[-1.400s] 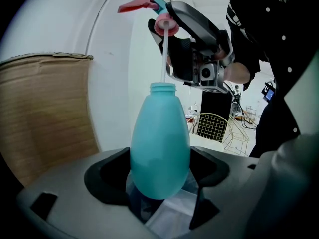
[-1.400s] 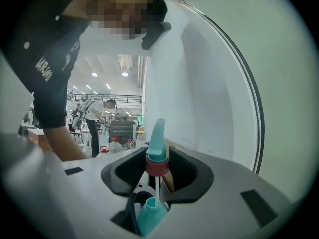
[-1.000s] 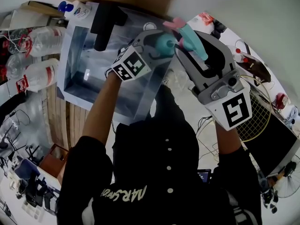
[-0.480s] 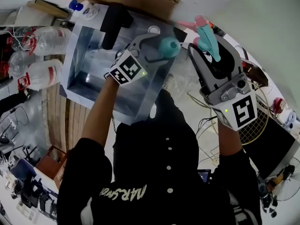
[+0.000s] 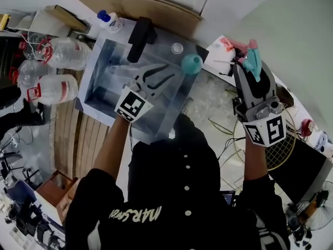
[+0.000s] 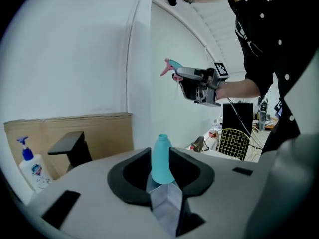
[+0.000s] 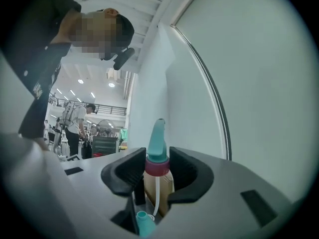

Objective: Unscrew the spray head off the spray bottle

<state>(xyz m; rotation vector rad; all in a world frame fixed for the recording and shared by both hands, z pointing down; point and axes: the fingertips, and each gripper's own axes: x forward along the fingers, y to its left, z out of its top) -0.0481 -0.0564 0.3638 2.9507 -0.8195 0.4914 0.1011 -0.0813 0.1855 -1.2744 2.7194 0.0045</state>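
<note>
Currently on record:

1. Spray bottle [image 5: 191, 64]: teal, neck bare and open, upright on the steel desk [image 5: 174, 100] at the far right corner of the sunken basin [image 5: 104, 95]. In the left gripper view its base is hidden behind the jaw tips.
2. Left gripper [image 5: 167, 73]: held over the basin, pointing at the bottle. Jaws have just been closing and now stand at a narrow gap with only steel showing through. The bottle stands just beyond the tips, ungripped.
3. Spray head [image 5: 253, 56]: teal nozzle with a pink collar, off the bottle and raised well to its right. The white dip tube runs down between the jaws, and its lower end is hard to trace.
4. Right gripper [image 5: 251, 73]: jaws clamped on the spray head at the collar.
5. Black fixture [image 5: 140, 38]: at the basin's far edge, its form unclear.
6. Pump bottle [image 5: 110, 20]: white with a blue top, label unreadable.
7. Two large clear water jugs [image 5: 62, 72]: left of the basin.
8. Cardboard sheet [image 5: 135, 4]: behind the basin, its top cut off.
9. Yellow wire mesh [image 5: 283, 150]: partly hidden by the right marker cube.
</note>
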